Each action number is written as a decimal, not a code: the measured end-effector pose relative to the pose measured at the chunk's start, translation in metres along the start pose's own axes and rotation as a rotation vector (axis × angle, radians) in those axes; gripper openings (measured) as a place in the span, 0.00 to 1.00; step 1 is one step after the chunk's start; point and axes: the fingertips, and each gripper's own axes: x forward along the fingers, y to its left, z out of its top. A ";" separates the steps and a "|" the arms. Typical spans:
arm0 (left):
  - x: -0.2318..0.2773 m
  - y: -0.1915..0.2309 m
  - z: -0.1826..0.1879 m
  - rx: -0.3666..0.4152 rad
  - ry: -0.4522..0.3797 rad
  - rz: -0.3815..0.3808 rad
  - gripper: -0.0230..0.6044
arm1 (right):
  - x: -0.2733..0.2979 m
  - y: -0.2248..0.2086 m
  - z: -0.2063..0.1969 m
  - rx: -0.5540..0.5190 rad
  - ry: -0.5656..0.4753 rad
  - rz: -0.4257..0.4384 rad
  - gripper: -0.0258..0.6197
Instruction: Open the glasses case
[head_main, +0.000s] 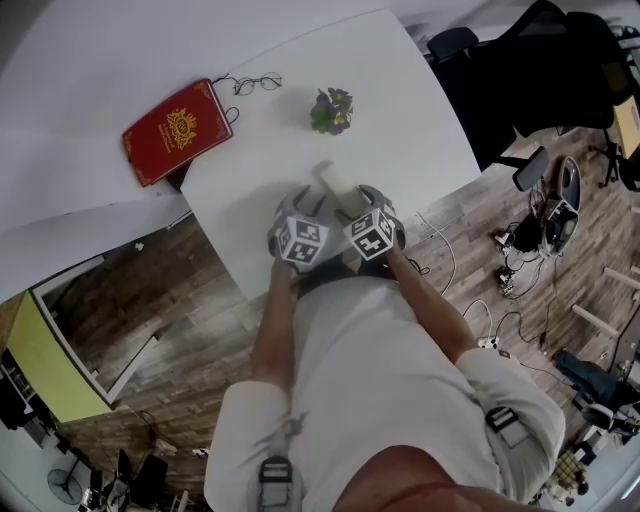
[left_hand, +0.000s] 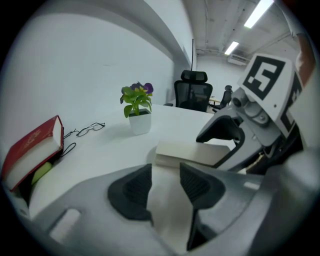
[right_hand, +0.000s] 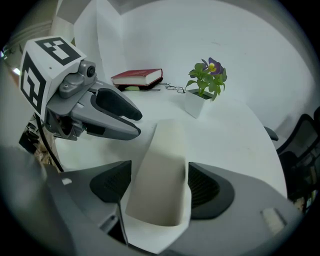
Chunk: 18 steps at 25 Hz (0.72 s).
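Clutter on the white table (head_main: 420, 120) sits well apart from the work: a red book (head_main: 177, 130) at the far left edge, a pair of glasses (head_main: 257, 84) just beyond it, and a small potted plant (head_main: 331, 110) past the cream glasses case (head_main: 336, 180), which lies on the near part of the table right in front of the person. A black office chair (head_main: 520, 70) stands off the table's right side, with cables (head_main: 520, 260) strewn on the wood floor below it. The right gripper (right_hand: 155, 187) has its fingers spread wide, and the case's near end lies between them; its right edge comes close to the right pad (right_hand: 202, 187), and no squeeze shows. The left gripper (left_hand: 165, 186) is also released, fingers apart over bare tabletop, with the case lying crosswise just beyond their tips. In the left gripper view the right gripper's body covers the case's right end. The head view hides both sets of fingers under the marker cubes, while the gripper views show them plainly. Only the left gripper view shows something green (left_hand: 41, 172) tucked under the book.
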 end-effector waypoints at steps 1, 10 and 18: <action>0.001 0.000 -0.001 0.000 0.005 -0.002 0.32 | 0.001 -0.001 -0.001 0.001 0.003 -0.002 0.57; 0.007 -0.002 -0.001 0.002 0.027 -0.014 0.32 | 0.002 -0.003 -0.003 0.017 0.006 0.021 0.54; 0.016 -0.005 -0.001 0.005 0.040 -0.022 0.32 | 0.001 -0.004 -0.003 0.037 0.001 0.048 0.54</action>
